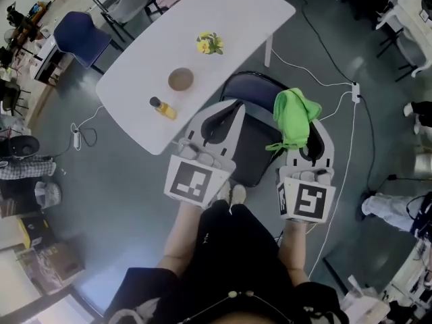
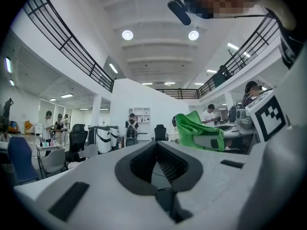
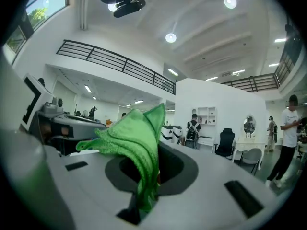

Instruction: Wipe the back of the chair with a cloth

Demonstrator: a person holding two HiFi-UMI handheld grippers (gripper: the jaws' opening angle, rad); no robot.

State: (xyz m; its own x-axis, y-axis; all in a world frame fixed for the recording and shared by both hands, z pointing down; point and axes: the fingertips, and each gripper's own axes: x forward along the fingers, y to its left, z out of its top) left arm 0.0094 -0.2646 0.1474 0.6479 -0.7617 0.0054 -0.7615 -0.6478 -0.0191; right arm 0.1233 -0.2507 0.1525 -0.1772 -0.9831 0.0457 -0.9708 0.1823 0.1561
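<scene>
Nearest, the left tongs (image 1: 233, 110) were closed with nothing between them. Beside them, the right tongs (image 1: 312, 144) were clamped on a green cloth (image 1: 294, 117), which stood bunched above their tips. Below and between the two sat the dark chair (image 1: 253, 150), and in the head view the cloth overlapped its curved back rim. Beyond, the white tabletop (image 1: 223, 12) carried a small bottle (image 1: 163, 107), a brown bowl (image 1: 180, 79) and yellow flowers (image 1: 210, 43).
</scene>
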